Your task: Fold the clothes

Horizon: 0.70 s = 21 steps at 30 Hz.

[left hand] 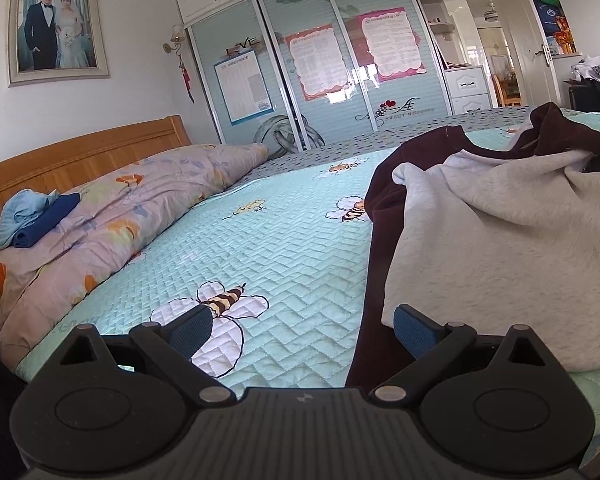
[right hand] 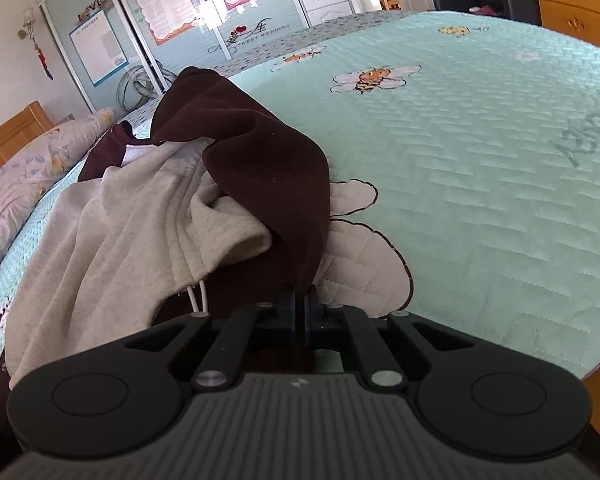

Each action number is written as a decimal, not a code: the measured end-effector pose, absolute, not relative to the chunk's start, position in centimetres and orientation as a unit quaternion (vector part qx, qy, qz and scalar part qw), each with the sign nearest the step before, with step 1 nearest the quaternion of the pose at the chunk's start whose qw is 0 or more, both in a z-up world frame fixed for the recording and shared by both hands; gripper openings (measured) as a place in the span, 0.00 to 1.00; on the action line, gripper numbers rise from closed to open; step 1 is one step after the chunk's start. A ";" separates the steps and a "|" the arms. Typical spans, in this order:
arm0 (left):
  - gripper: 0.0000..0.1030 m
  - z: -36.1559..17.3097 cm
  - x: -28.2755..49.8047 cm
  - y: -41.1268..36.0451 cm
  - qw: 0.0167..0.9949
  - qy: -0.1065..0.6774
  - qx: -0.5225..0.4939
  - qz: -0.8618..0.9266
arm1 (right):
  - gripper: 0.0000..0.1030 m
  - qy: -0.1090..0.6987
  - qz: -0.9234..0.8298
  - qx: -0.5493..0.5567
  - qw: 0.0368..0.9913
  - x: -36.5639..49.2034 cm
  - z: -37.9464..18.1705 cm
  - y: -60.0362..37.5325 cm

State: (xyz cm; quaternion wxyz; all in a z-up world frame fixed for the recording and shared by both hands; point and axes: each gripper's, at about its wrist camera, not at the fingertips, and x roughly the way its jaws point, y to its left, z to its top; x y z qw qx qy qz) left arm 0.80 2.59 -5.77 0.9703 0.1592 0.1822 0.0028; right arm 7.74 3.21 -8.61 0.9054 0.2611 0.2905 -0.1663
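A maroon garment with a pale grey lining (left hand: 500, 224) lies crumpled on the mint quilted bed cover (left hand: 284, 240), right of centre in the left wrist view. My left gripper (left hand: 302, 330) stands open just above the bed's near edge; its right blue pad (left hand: 414, 330) is close to the grey fabric's lower edge, with nothing between the fingers. In the right wrist view the same maroon and grey garment (right hand: 260, 152) rises in a fold, and my right gripper (right hand: 300, 306) is shut on a maroon edge of it. White drawstrings (right hand: 198, 300) hang from the grey part.
A floral duvet (left hand: 112, 220) with blue folded clothes (left hand: 32, 218) lies by the wooden headboard (left hand: 80, 152). A sliding wardrobe (left hand: 312, 76) stands beyond the bed. The bed cover (right hand: 480, 180) stretches to the right, a wooden dresser (right hand: 576, 4) past it.
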 end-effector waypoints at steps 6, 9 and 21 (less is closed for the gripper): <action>0.95 -5.7 0.5 2.6 0.971 0.181 0.158 0.003 | 0.48 0.272 -0.129 0.267 0.915 7.7 -8.8 4.0; 0.95 -5.9 0.5 2.4 0.969 0.184 0.164 0.002 | 0.65 0.280 -0.122 0.211 0.929 8.7 -8.7 5.7; 0.96 -6.2 0.8 2.5 0.967 0.196 0.161 0.004 | 0.14 0.285 -0.137 0.229 0.921 8.1 -8.4 4.4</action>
